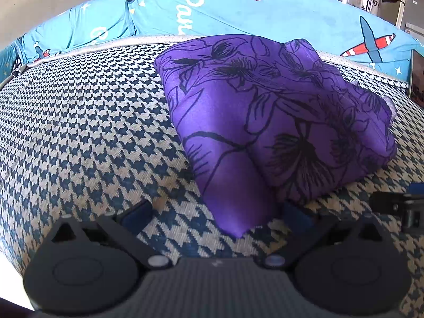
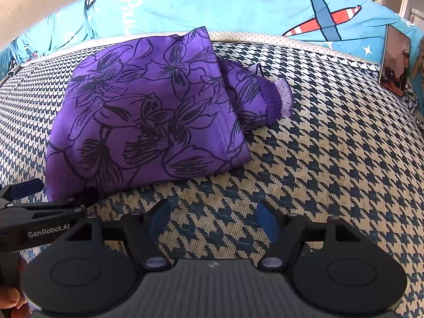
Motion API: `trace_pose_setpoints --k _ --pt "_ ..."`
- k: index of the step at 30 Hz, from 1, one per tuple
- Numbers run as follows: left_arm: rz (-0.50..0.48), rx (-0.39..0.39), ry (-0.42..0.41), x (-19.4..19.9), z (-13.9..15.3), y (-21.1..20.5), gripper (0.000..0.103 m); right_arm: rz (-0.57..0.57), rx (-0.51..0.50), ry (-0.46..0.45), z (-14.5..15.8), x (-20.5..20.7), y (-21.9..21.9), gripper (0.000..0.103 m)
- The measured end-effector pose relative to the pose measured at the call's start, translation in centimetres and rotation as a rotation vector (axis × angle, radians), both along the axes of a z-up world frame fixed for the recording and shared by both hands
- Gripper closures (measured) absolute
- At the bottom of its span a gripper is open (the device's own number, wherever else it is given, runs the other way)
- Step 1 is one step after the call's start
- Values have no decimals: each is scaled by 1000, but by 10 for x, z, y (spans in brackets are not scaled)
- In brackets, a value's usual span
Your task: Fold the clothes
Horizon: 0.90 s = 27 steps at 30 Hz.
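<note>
While both tongs, left (image 1: 212,213) and right (image 2: 213,218), stand wide and hold nothing, the purple floral garment (image 2: 148,116) lies folded mid-bed on the houndstooth cover (image 2: 331,145); slick fabric, so any nudge could slide layers apart, loose cuff (image 2: 275,98) first

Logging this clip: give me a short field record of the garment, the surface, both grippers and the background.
garment: purple floral garment, folded into a compact bundle, sheer cuff sticking out at one side
surface: houndstooth cover
left gripper: jaws open, the garment's near corner between them
right gripper: jaws open, empty, over bare cover
background: blue aeroplane-print bedding; phone propped upright at right
</note>
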<state>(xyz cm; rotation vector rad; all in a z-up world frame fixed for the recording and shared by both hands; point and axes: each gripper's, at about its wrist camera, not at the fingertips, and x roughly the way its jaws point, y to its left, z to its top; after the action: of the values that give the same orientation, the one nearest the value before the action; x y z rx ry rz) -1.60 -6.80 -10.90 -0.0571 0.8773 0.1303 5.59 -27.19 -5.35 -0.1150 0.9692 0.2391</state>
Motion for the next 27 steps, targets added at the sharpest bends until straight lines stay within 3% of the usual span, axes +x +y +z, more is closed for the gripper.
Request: trace_pose_setpoints --k 6,27 --pt "20 2 13 -10 3 -3 0 -1 1 3 -1 -6 -3 27" --pt "106 -51 74 -57 29 12 0 14 -4 -7 -2 -23 0 25"
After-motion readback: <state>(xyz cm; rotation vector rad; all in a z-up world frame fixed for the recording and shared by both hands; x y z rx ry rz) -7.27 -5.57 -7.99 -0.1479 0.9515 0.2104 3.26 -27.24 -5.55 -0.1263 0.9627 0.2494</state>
